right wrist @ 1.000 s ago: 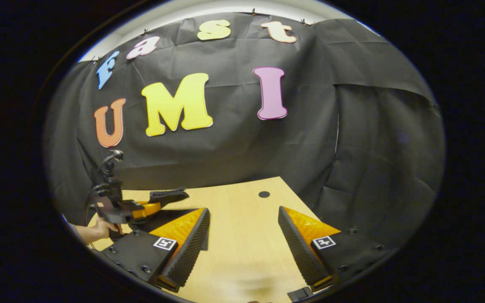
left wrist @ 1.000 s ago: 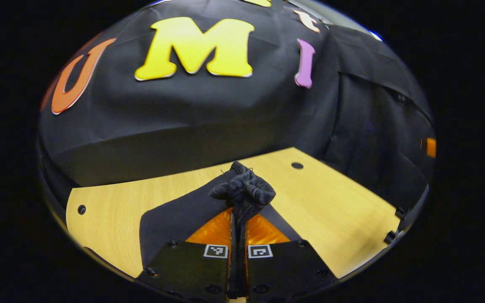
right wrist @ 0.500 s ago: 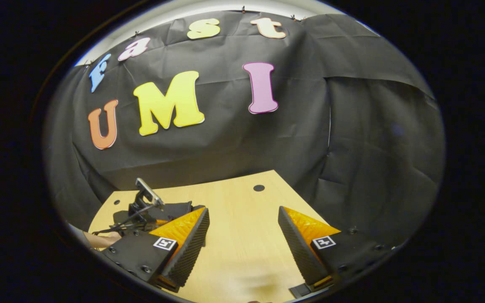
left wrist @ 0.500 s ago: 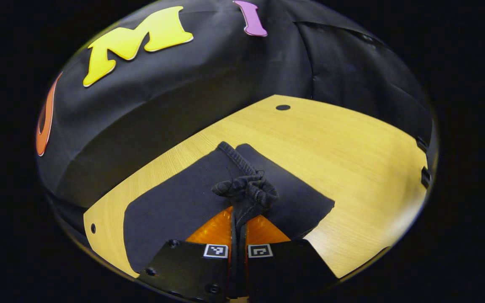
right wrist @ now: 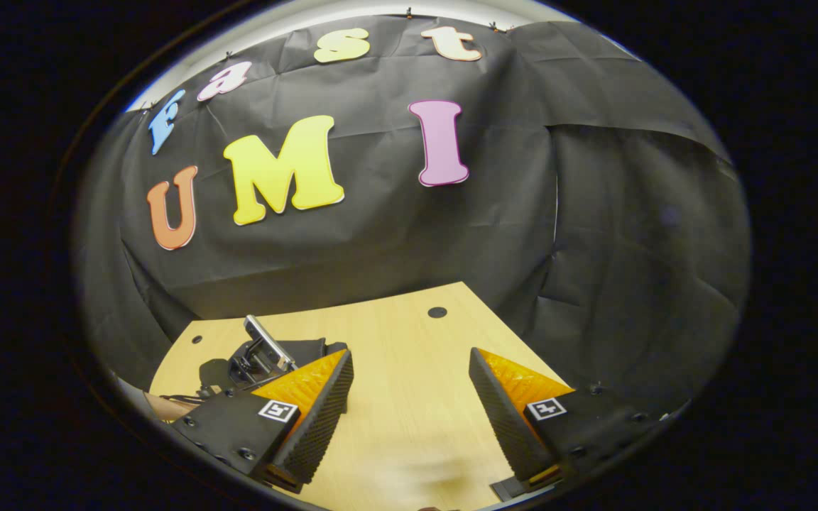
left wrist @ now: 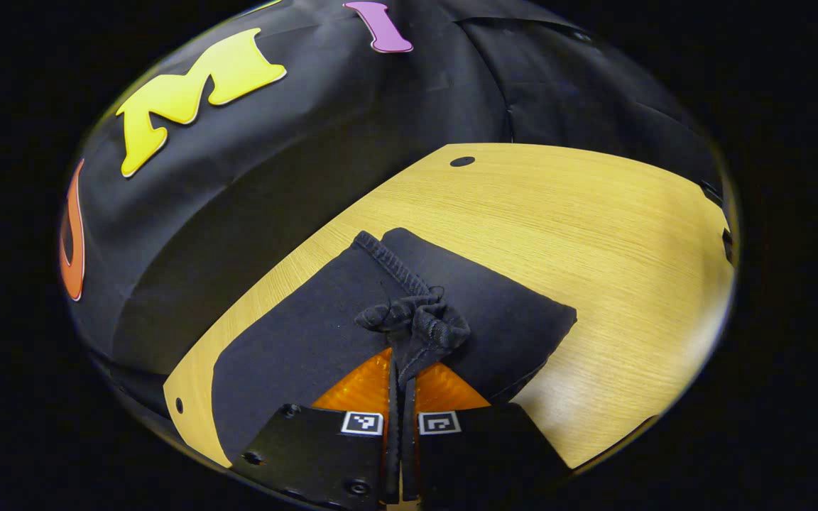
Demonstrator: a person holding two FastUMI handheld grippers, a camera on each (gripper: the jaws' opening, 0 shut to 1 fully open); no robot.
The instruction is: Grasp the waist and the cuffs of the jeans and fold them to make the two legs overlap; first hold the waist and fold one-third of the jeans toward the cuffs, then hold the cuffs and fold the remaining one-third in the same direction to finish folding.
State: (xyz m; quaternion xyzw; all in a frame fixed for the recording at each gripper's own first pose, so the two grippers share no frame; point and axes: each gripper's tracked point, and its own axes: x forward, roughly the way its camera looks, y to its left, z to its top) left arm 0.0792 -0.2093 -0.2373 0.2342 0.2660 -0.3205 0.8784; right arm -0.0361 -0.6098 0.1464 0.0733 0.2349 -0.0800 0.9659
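Observation:
The dark jeans (left wrist: 295, 341) lie folded flat on the wooden table (left wrist: 593, 234). In the left gripper view my left gripper (left wrist: 402, 365) is shut on a bunched end of the jeans, seemingly the cuffs (left wrist: 415, 323), held just above the folded layers. In the right gripper view my right gripper (right wrist: 409, 408) is open over bare table (right wrist: 409, 341) with nothing between its fingers. To its left, that view catches the left gripper (right wrist: 261, 353), low over the jeans (right wrist: 313, 348), and the hand (right wrist: 167, 406) that holds it.
The black cloth wall (right wrist: 380, 241) closes off the table's far side and right side. Small round holes (left wrist: 462, 161) mark the tabletop near its far edge. Bare wood stretches right of the jeans.
My left gripper has come down toward the table with the bunched end still held, and the jeans now lie flatter beneath it. The right gripper has stayed open and almost still.

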